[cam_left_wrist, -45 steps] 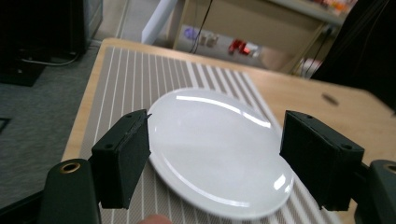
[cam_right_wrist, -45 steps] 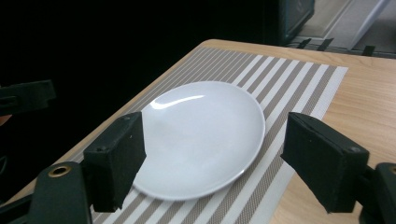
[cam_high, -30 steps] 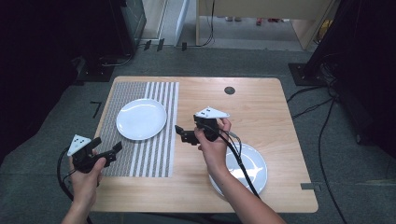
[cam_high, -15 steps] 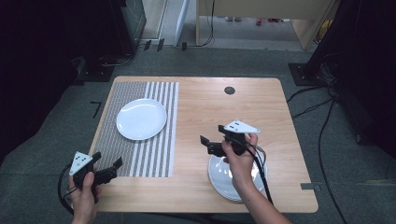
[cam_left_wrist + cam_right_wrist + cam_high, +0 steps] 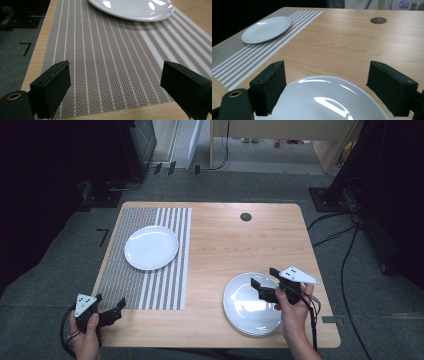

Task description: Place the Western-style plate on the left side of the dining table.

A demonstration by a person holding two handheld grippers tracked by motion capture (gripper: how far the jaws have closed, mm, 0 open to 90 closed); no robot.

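Note:
A white plate (image 5: pixel 151 247) lies on a grey striped placemat (image 5: pixel 135 285) at the table's left; the left gripper view has this plate (image 5: pixel 132 8) at its top. A stack of white plates (image 5: pixel 245 312) sits at the front right. My right gripper (image 5: pixel 264 277) hovers open over the far right part of that stack, and the top plate (image 5: pixel 324 100) shows between and below its jaws. My left gripper (image 5: pixel 110 301) is open at the front left corner, pointing over the near end of the placemat (image 5: pixel 110 62) with nothing between its jaws.
A round cable hole (image 5: pixel 245 216) sits near the wooden table's far edge (image 5: pixel 210 205). Bare wood (image 5: pixel 342 45) lies between the placemat and the plate stack. Cables and dark equipment stand on the floor around the table.
My right gripper has drawn back from the table's middle to the front right, over the plate stack. My left gripper has pulled back toward the front left corner.

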